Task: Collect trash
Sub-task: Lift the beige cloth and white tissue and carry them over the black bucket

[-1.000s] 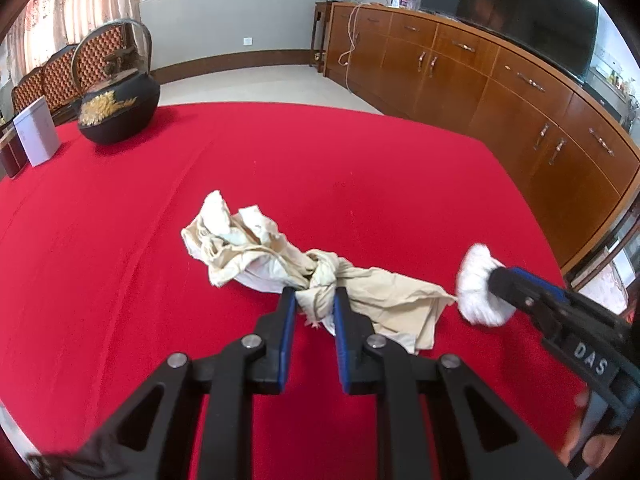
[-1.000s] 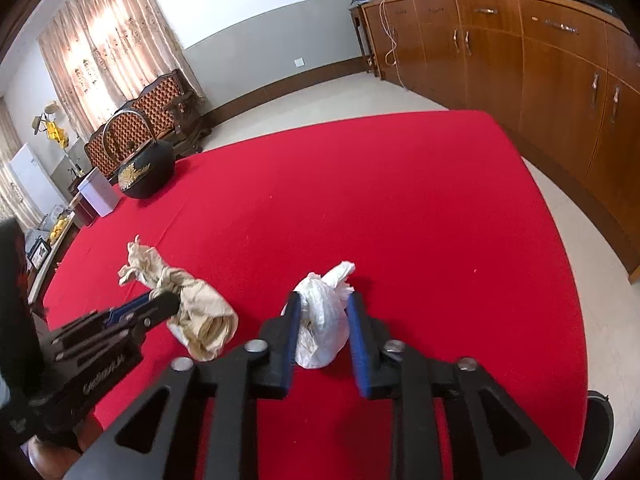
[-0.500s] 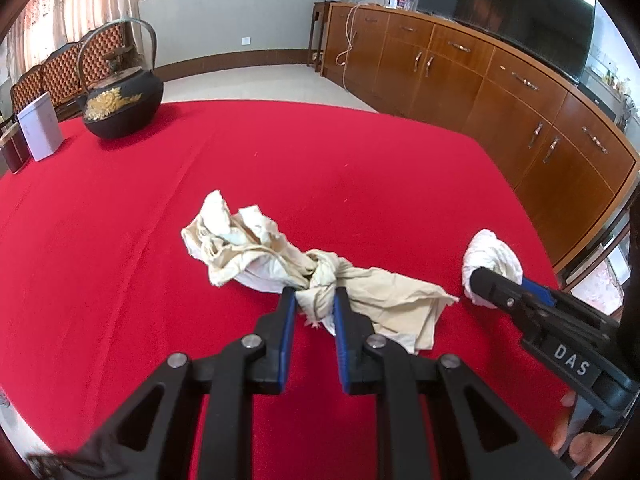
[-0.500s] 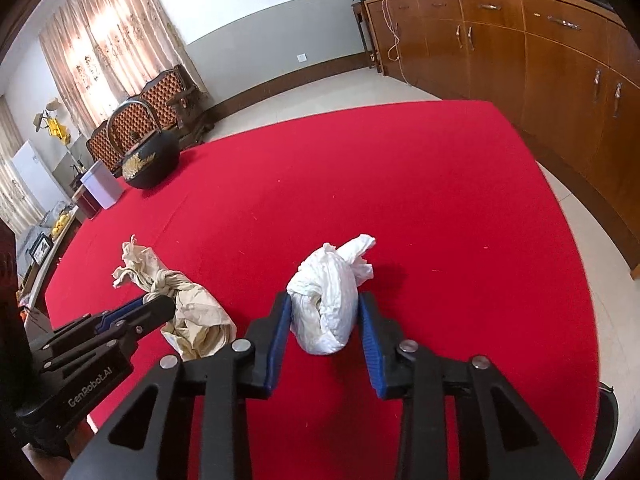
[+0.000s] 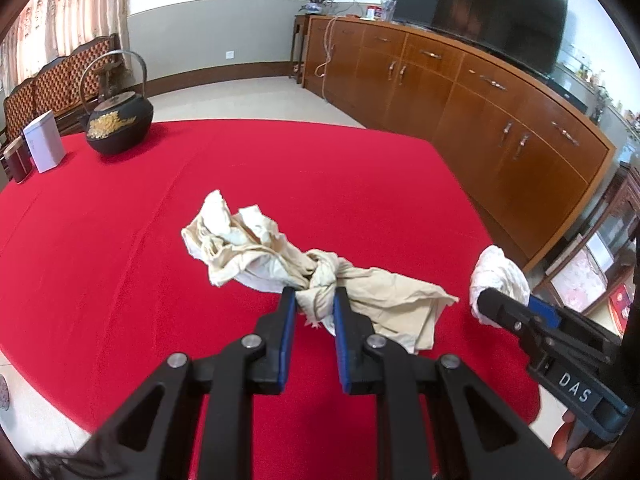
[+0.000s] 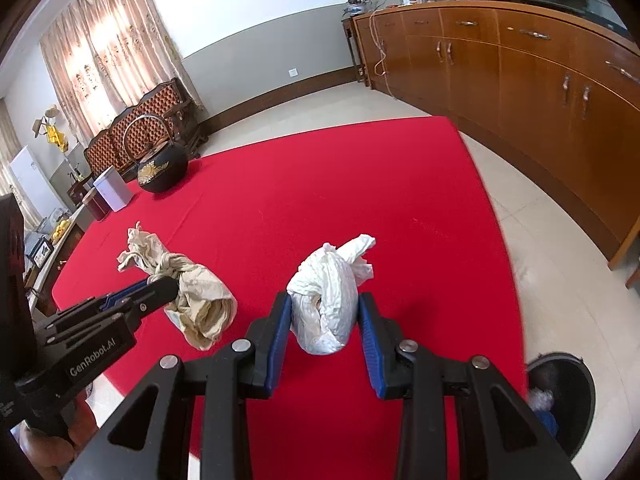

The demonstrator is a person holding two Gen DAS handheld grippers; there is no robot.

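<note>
A crumpled beige paper wad (image 5: 280,260) is knotted in the middle and hangs above the red table (image 5: 120,240). My left gripper (image 5: 315,300) is shut on its knot; it also shows in the right wrist view (image 6: 200,296). A crumpled white paper wad (image 6: 328,292) is held between the jaws of my right gripper (image 6: 324,308), which stand wider than before. The same white paper wad shows at the right in the left wrist view (image 5: 498,276). A black trash bin (image 6: 560,396) stands on the floor at lower right.
A black iron teapot (image 5: 120,120) stands at the far left of the table, with a white box (image 5: 44,146) and a dark red tin (image 5: 18,164) beside it. Wooden cabinets (image 5: 480,96) run along the right wall. The table's right edge (image 6: 500,240) is close.
My right gripper's jaws have widened around the white wad, and it has moved back and right toward the table edge. My left gripper holds the beige wad as before, lifted slightly.
</note>
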